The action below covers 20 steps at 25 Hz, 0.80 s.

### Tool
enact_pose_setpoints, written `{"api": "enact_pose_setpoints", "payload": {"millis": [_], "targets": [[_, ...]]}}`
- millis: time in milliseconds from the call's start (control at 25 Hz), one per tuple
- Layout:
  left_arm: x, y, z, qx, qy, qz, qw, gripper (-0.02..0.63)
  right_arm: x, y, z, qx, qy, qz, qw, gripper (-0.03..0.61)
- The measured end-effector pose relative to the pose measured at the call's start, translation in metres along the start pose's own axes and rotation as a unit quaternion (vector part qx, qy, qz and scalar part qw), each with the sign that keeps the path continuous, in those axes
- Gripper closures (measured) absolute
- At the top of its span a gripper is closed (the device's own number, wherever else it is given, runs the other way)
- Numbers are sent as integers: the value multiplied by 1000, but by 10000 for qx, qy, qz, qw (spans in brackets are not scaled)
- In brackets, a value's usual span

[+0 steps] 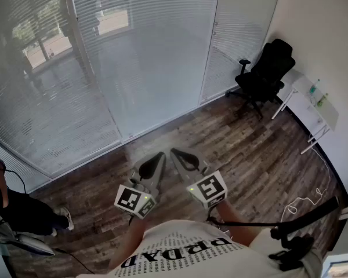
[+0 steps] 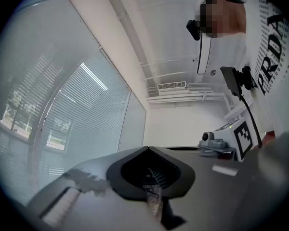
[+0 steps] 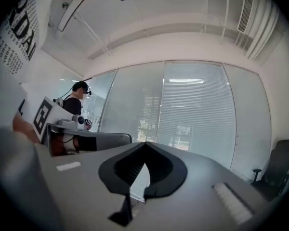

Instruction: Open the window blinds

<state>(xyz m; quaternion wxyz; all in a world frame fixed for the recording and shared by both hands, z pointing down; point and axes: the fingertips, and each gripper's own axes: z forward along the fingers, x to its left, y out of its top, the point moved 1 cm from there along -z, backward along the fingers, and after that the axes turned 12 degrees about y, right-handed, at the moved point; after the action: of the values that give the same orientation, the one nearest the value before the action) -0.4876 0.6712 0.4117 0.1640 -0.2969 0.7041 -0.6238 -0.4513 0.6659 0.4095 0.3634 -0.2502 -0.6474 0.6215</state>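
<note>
White slatted blinds (image 1: 151, 51) hang lowered over the glass panels along the far side of the room, and also show in the left gripper view (image 2: 82, 109) and the right gripper view (image 3: 192, 114). Both grippers are held side by side in front of my body, well short of the blinds. My left gripper (image 1: 160, 155) has its jaw tips together with nothing between them (image 2: 147, 148). My right gripper (image 1: 175, 153) is likewise shut and empty (image 3: 144, 143). No cord or wand of the blinds can be made out.
A black office chair (image 1: 267, 74) stands in the right corner beside a white desk (image 1: 316, 100). Another person (image 1: 17, 210) stands at the lower left by the glass. A white cable (image 1: 304, 201) lies on the wood floor (image 1: 249, 155).
</note>
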Motion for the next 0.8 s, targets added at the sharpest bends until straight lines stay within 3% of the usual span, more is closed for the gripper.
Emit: {"api": "enact_pose_setpoints", "payload": {"millis": [440, 800], "targets": [[5, -7, 6, 33, -126, -127, 9998, 618, -16, 1, -3, -332, -285, 247, 9987, 571], [22, -9, 5, 147, -272, -204, 9993, 618, -12, -8, 13, -37, -307, 437, 9986, 571]]}}
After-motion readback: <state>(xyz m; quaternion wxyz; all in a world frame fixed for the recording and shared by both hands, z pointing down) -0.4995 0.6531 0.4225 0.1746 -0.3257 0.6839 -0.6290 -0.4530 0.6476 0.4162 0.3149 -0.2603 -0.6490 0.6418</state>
